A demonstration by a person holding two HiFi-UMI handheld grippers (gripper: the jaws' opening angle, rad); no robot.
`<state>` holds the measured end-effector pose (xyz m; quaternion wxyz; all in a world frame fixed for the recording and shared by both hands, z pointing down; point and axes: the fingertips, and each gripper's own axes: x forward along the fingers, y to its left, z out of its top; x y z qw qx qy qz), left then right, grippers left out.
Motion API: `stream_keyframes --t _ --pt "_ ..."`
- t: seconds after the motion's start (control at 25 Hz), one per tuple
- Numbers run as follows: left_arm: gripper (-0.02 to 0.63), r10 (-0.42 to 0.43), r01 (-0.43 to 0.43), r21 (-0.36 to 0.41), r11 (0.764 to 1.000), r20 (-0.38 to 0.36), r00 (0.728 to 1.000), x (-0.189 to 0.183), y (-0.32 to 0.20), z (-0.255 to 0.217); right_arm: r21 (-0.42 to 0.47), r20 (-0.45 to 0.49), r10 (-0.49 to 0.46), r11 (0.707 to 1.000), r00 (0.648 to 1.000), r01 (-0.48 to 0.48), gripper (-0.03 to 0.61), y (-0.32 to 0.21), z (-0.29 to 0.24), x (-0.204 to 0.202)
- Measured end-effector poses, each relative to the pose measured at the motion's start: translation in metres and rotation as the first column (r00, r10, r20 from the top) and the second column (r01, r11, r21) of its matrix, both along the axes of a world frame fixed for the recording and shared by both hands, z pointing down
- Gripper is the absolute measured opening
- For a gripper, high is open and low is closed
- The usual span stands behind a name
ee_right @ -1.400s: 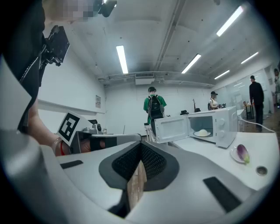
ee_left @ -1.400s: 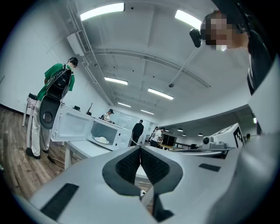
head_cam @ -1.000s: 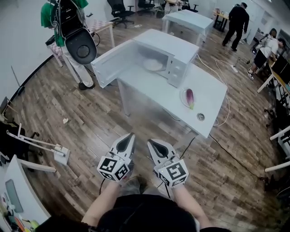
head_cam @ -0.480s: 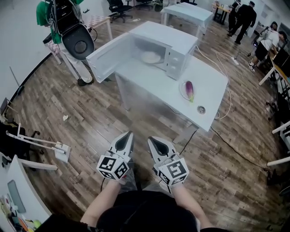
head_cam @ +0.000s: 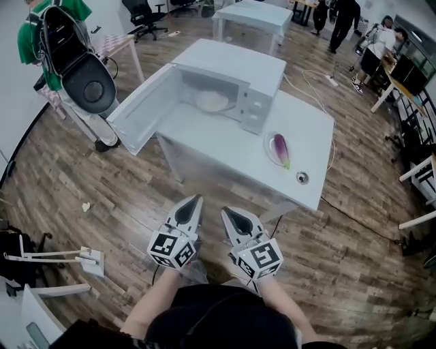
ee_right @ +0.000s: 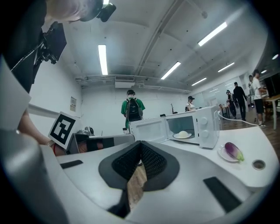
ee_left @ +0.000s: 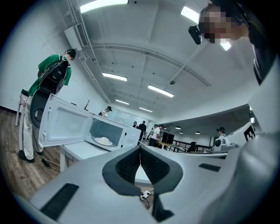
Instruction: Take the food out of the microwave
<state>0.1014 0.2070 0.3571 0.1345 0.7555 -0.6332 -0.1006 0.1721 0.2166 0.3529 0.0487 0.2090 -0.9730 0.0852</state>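
Holding both grippers low in front of my body, side by side and apart, well short of the table. Left gripper (ee_left: 140,151): jaws pressed together at the tips, nothing between them, touching nothing. Right gripper (ee_right: 141,147): same, jaws closed tip to tip and empty. Wood floor (head_cam: 116,198) shows through the slit lower down between its pads. In the head view both point toward the table, marker cubes nearest me.

Ahead stands a white table (head_cam: 310,129) on the wood floor. White microwave (head_cam: 235,65) sits on the table's far left part. Its door (head_cam: 139,112) is swung wide open to the left. Inside the cavity sits a white plate with a pale domed food item (head_cam: 212,101), so the food is in the microwave, not out. Control panel with two knobs is on the microwave's right front.

Right of the microwave, on the table top, is a small plate (head_cam: 268,144) carrying a purple eggplant (head_cam: 281,148), green end toward me. Nearer the table edge lies a small round metal-looking thing (head_cam: 302,178); can't tell what it is.

Left of the open door stands a person in a green top (head_cam: 30,34) with a black backpack. More people and a second white table (head_cam: 255,13) are further back.
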Motion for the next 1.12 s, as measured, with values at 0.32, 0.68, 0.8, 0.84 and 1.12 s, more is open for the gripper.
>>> stream_keyframes --t 0.32,0.68,0.8,0.84,1.12 --pt "0.011 0.106 -0.106 -0.043 0.993 -0.012 0.994 -0.080 -0.055 0.015 -0.048 -0.009 0.121 0.991 0.993 -0.122 0.018 -0.051 0.015 -0.074" --pt "0.011 0.191 -0.192 -0.047 0.980 -0.026 0.981 -0.136 -0.087 0.024 -0.078 -0.029 0.207 0.975 0.978 -0.208 0.018 -0.083 0.026 -0.134" --pt "0.011 0.195 -0.196 -0.048 0.979 -0.033 0.980 -0.148 -0.091 0.029 -0.083 -0.044 0.202 0.975 0.978 -0.205 0.018 -0.088 0.030 -0.148" --pt "0.012 0.195 -0.197 -0.051 0.979 -0.039 0.980 -0.151 -0.093 0.032 -0.085 -0.048 0.200 0.975 0.979 -0.204 0.018 -0.089 0.031 -0.151" --pt "0.012 0.189 -0.195 -0.080 0.978 -0.072 0.979 -0.167 -0.108 0.051 -0.101 -0.072 0.216 0.970 0.974 -0.223 0.018 -0.117 0.047 -0.159"
